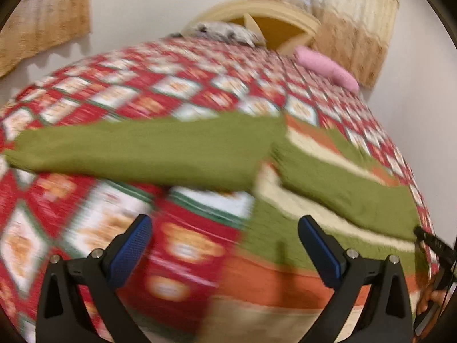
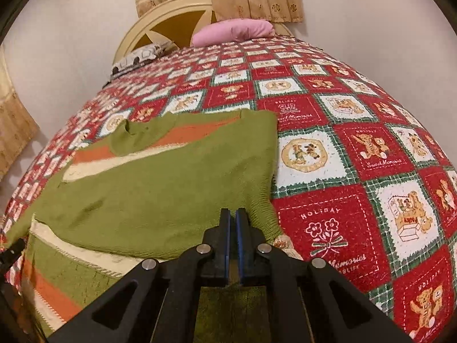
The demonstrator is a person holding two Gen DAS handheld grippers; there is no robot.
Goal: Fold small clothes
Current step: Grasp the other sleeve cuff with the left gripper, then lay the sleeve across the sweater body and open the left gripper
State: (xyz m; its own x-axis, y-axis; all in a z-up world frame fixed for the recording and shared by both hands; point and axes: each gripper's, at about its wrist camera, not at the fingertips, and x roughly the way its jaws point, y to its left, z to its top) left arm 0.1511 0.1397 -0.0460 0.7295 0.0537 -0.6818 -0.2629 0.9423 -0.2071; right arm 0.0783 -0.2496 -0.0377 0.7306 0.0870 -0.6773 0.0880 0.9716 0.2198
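Right wrist view shows the sweater lying on the bed, toward its near edge and left of the middle, green with orange and cream stripes. I judge the fold only begun: one sleeve is drawn in across the body, while in the left wrist view the other sleeve stretches straight out over the quilt, unfolded. That sleeve, then the body folds, are left.

My right tongs are pressed together on the sleeve's cuff, green knit running between the pads and under them. My left tongs are spread wide, nothing between them, hanging over the quilt beside the sweater's hem; that view is blurred, so I cannot tell whether they brush the fabric.
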